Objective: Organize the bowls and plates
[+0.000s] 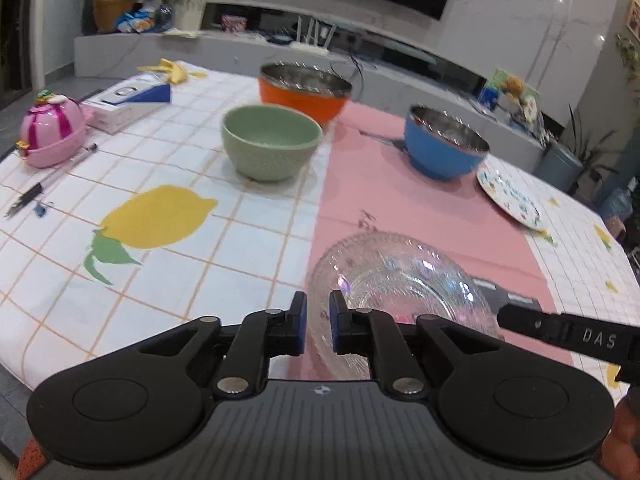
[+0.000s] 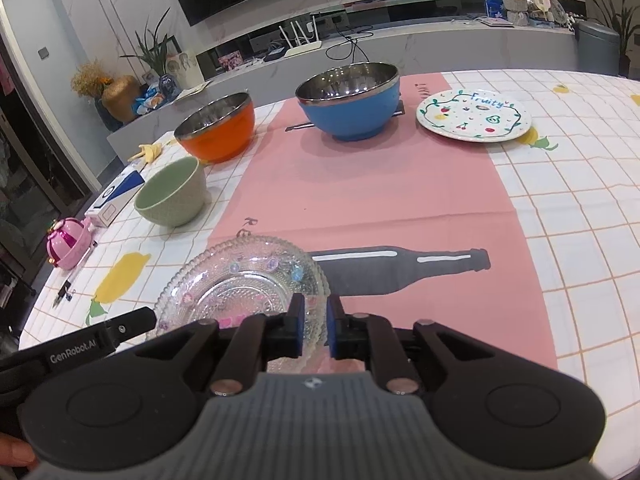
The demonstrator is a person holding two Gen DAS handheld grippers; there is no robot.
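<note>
From the left wrist view, the left hand-held gripper [image 1: 318, 322] has a narrow gap between its blue pads, and the rim of the glass plate [image 1: 404, 284] sits in that gap. Whether the pads press on the glass cannot be told. The plate lies on the pink mat [image 1: 400, 208] near the front of the table [image 1: 160, 280]. Behind it stand the green bowl [image 1: 272, 142], the orange bowl [image 1: 304, 90] and the blue bowl [image 1: 444, 144]. The letters "DAS" show on the right hand-held gripper [image 1: 506, 316] at the side. From the right wrist view, the right hand-held gripper [image 2: 316, 322] also has its pads close about the plate's near rim, grip unclear. The step looks like both sides taking the glass plate. Next it probably needs a firm, even pinch and a level lift toward the painted plate [image 2: 474, 114], which says "Fruity". The other gripper's arm reads "GenRobot.AI".
</note>
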